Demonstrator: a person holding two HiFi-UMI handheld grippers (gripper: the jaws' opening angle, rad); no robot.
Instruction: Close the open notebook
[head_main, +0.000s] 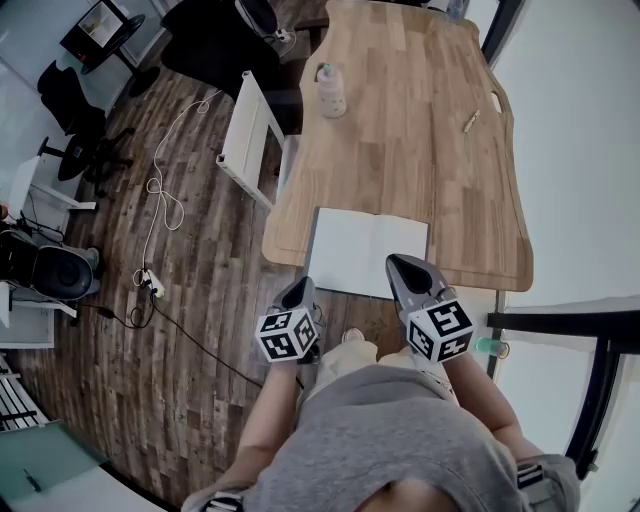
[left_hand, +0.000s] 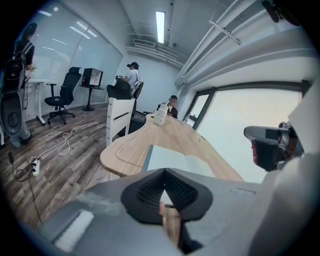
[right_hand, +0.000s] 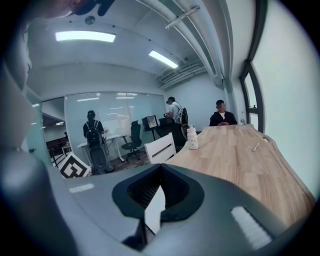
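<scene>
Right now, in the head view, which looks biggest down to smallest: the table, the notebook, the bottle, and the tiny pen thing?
1. table
2. notebook
3. bottle
4. pen thing

Notebook open flat, blank pgs

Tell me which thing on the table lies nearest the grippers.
The open white notebook: it lies at the light wooden table's near edge, by the left gripper and right gripper. The pale bottle and small pen lie farther off.
</scene>
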